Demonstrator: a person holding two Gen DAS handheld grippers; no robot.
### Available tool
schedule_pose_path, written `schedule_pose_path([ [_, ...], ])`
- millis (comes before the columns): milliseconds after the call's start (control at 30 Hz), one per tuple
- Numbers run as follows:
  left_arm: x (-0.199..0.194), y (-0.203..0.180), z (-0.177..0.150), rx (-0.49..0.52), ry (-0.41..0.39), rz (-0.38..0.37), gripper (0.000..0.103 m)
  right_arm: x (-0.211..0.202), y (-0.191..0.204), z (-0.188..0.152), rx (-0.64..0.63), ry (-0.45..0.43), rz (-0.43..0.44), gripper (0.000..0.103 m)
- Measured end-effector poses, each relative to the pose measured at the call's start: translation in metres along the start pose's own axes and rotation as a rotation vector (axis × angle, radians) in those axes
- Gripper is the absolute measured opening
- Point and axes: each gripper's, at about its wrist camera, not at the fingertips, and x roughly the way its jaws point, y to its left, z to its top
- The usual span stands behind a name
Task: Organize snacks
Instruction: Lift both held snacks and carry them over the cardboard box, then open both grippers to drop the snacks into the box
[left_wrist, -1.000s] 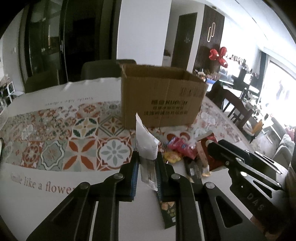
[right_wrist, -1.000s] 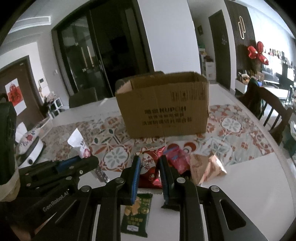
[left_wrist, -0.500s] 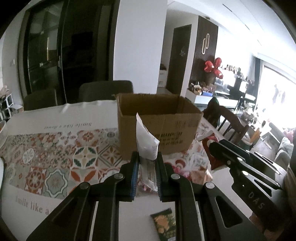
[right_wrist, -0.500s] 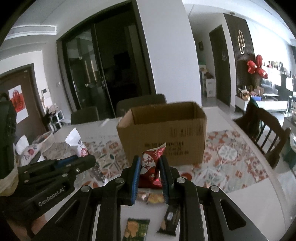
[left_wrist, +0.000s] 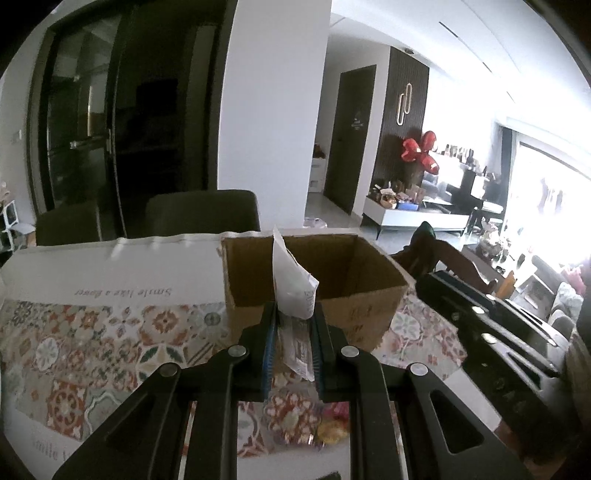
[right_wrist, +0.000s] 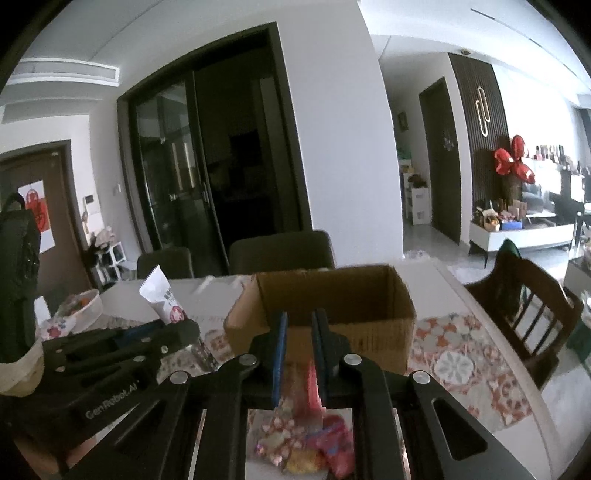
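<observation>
An open cardboard box (left_wrist: 354, 273) stands on the patterned tablecloth; it also shows in the right wrist view (right_wrist: 332, 299). My left gripper (left_wrist: 293, 321) is shut on a white snack packet (left_wrist: 291, 284) and holds it upright just in front of the box's near wall. The packet also shows in the right wrist view (right_wrist: 164, 299). My right gripper (right_wrist: 298, 328) is held above the table before the box, jaws close together; a red sliver (right_wrist: 314, 380) shows low between the fingers, and I cannot tell if it is gripped. Loose snack packets (right_wrist: 310, 443) lie on the table below both grippers.
Dark chairs (left_wrist: 201, 214) stand behind the table, and a wooden chair (right_wrist: 528, 306) at its right side. A white bowl (right_wrist: 79, 308) sits at the far left of the table. The right gripper's body (left_wrist: 491, 332) crosses the left wrist view.
Both grippers have risen from the snack pile to box-top height and moved toward the box. The red packet that stood up between my right fingers no longer shows there.
</observation>
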Motion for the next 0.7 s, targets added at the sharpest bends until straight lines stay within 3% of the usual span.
schedule_pose_path([
  [333, 0.056, -0.002, 0.056, 0.027, 0.022, -0.034, 0.018, 0.044, -0.016, 0.042, -0.016, 0.000, -0.017, 0.013],
  [600, 0.100, -0.005, 0.077, 0.043, 0.084, -0.038, 0.018, 0.072, -0.025, 0.054, -0.025, 0.030, -0.056, 0.013],
  [667, 0.110, -0.007, 0.079, 0.061, 0.108, -0.026, 0.023, 0.078, -0.027, 0.055, -0.030, 0.039, -0.069, 0.013],
  [700, 0.111, -0.008, 0.079, 0.072, 0.110, -0.017, 0.032, 0.080, -0.028, 0.054, -0.031, 0.044, -0.073, 0.013],
])
